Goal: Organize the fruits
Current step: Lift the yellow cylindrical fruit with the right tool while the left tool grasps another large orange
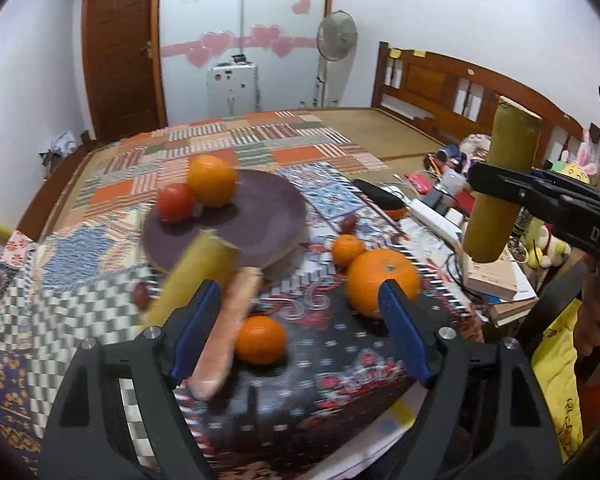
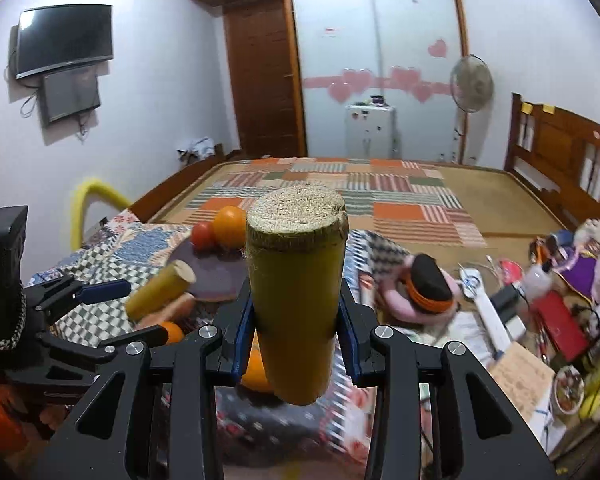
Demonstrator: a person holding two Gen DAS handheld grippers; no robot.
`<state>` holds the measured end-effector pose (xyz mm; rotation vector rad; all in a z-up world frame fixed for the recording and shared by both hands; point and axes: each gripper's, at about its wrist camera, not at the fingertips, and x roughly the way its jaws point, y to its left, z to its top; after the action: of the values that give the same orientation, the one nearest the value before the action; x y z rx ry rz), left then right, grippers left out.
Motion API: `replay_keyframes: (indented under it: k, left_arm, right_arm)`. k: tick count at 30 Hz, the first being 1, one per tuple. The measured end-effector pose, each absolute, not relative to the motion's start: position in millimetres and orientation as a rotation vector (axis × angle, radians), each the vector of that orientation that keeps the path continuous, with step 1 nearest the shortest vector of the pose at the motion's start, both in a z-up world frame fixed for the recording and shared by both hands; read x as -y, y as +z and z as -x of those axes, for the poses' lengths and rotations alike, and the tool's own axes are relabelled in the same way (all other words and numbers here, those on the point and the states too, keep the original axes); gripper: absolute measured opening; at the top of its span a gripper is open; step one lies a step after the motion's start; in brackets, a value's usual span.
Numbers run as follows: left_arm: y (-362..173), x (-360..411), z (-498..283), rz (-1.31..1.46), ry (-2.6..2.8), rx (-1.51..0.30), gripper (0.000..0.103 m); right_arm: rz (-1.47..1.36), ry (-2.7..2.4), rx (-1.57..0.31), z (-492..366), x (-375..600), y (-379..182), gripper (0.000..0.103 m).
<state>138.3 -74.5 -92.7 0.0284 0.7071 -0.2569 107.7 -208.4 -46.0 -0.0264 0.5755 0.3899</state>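
Two hand-held grippers are in view over a patchwork-covered surface [image 1: 100,280]. Right hand-held gripper [image 2: 296,320]: blue-padded fingers [image 2: 242,332] clamped on an upright sugarcane segment [image 2: 296,300], yellow-green with a pale fibrous cut top, held in the air off to the right of the fruit. Left hand-held gripper [image 1: 300,320]: jaws wide apart, nothing between the pads, hovering above the cloth. Purple plate [image 1: 260,216]: round, resting on the cloth, carrying one large orange [image 1: 212,180] and one red tomato [image 1: 175,203] touching each other at its far left rim. Second sugarcane segment [image 1: 192,276]: lying tilted, its cut end against the plate's near edge, just beside the left pad. Carrot [image 1: 228,328]: pale orange, lying lengthwise between the open fingers, its far tip near the plate. Small mandarin [image 1: 260,339]: on the cloth just right of the carrot. Large navel orange [image 1: 382,280]: on the cloth, partly behind the right-side pad. Smaller mandarin [image 1: 347,250]: just behind that orange. Two small dark red fruits, kind unclear: one [image 1: 142,294] left of the lying cane, one [image 1: 349,223] right of the plate. Books, cables and toys [image 1: 500,280] crowd the surface's right side; a wooden bed [image 1: 420,128] stands beyond.
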Motion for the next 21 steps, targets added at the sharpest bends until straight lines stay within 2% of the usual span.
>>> replay_keyframes:
  k: [9, 19, 21]
  left_arm:
    - [-121, 119, -162, -0.007, -0.290, -0.800, 0.081]
    - [-146, 151, -182, -0.043, -0.274, -0.824, 0.081]
    - [-148, 152, -184, -0.047, -0.272, -0.825, 0.076]
  right_arm:
    - [-0.006, 0.360, -0.637, -107, 238, -70, 0.034]
    - [-0.026, 0.362, -0.675, -113, 250, -85, 0.034]
    - [-0.029, 0.365, -0.679, -114, 251, -87, 0.034]
